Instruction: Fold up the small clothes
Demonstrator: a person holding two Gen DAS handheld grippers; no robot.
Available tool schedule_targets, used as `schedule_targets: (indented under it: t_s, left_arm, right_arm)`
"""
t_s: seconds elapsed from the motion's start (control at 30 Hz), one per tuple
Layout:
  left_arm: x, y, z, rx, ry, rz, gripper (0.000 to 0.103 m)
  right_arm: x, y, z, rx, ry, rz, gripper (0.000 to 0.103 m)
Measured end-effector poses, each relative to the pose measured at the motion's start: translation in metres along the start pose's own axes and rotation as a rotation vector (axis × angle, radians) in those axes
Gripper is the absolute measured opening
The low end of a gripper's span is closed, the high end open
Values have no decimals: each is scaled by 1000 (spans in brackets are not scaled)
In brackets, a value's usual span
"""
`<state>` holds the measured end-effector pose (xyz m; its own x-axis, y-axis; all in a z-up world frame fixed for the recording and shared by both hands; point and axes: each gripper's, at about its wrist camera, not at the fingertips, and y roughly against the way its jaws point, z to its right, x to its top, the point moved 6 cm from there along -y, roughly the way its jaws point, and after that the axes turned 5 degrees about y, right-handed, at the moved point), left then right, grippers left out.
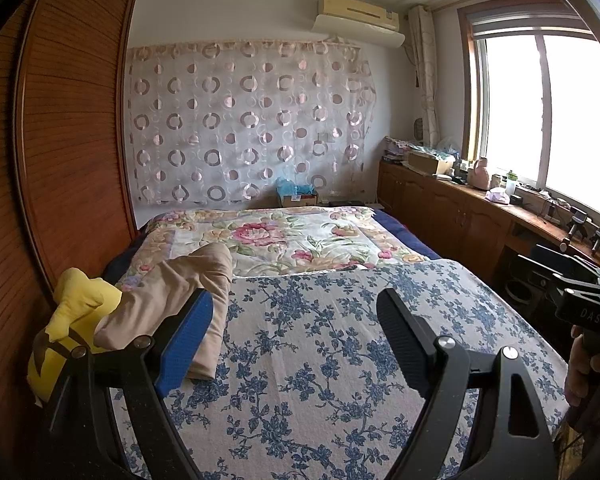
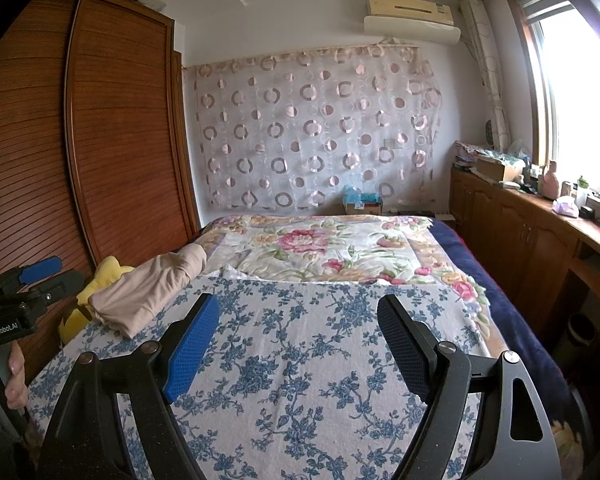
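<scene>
Garments on bed (image 1: 340, 360): 1 beige (image 1: 172, 296), 1 yellow (image 1: 76, 312); 2 empty, spread grippers.

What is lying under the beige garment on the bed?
The beige garment rests partly on the blue-flowered cover and partly on a yellow item by the wardrobe. How much of the yellow item lies beneath cannot be seen. Both grippers hover open, away from it.

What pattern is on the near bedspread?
Blue flowers on white bedspread; clearest in the right wrist view.

Home bedroom: bed (image 1: 340, 340), wooden wardrobe (image 1: 72, 128), curtains (image 1: 248, 120).
</scene>
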<state>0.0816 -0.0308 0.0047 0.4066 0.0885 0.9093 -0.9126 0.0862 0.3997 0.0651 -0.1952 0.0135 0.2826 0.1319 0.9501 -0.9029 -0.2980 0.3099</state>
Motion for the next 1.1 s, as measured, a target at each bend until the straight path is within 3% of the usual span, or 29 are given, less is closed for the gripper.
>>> schedule_targets:
  t_s: [1.1]
  left_arm:
    - [-1,1,-2,0,0,5,85]
  right_arm:
    - [-1,-2,6,2,3,4,83]
